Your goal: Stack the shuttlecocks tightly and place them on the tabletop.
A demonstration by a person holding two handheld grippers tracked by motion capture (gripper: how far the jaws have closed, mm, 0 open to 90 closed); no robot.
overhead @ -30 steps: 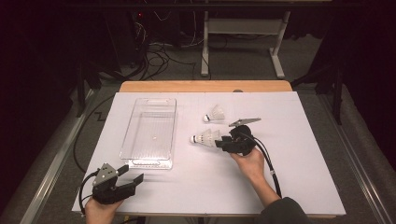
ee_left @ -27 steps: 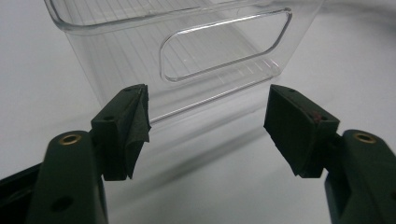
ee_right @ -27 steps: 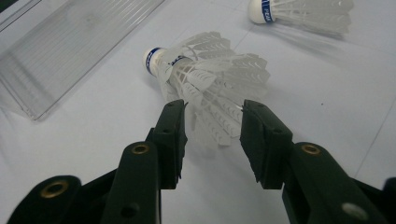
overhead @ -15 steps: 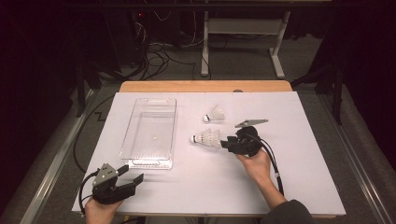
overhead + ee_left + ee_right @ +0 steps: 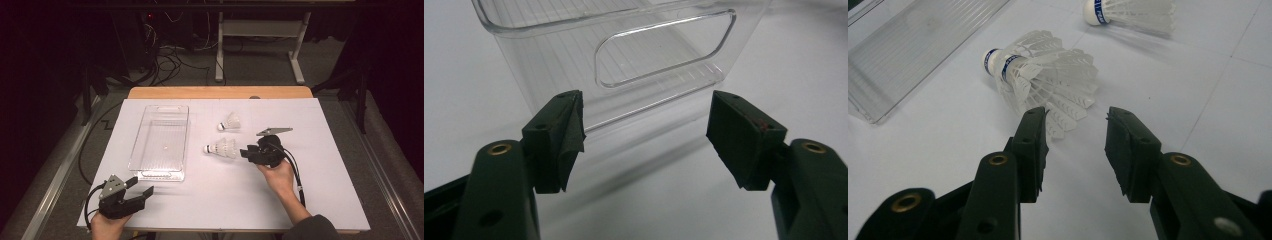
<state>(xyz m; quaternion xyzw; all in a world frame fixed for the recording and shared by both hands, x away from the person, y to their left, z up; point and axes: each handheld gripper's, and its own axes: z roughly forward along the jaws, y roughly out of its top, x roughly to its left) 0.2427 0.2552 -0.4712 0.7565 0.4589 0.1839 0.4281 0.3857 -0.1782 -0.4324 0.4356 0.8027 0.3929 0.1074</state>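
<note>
Two white shuttlecocks lie on the white table. The nearer shuttlecock (image 5: 221,148) (image 5: 1043,75) lies on its side with its cork toward the clear tray. The farther shuttlecock (image 5: 230,121) (image 5: 1130,12) rests behind it. My right gripper (image 5: 245,152) (image 5: 1075,145) is open just right of the nearer shuttlecock, its jaws at the feather skirt's rim, nothing between them. My left gripper (image 5: 142,191) (image 5: 646,137) sits open at the table's front left, facing the clear plastic tray (image 5: 161,141) (image 5: 624,55) and its handle cut-out.
The tray is empty and stands lengthwise at centre-left. A wooden table edge (image 5: 220,92) runs along the back. Cables and a metal stand's legs (image 5: 257,55) lie on the dark floor beyond.
My right gripper has shifted slightly right and back from the nearer shuttlecock, then settled beside its skirt. The left gripper has not moved.
</note>
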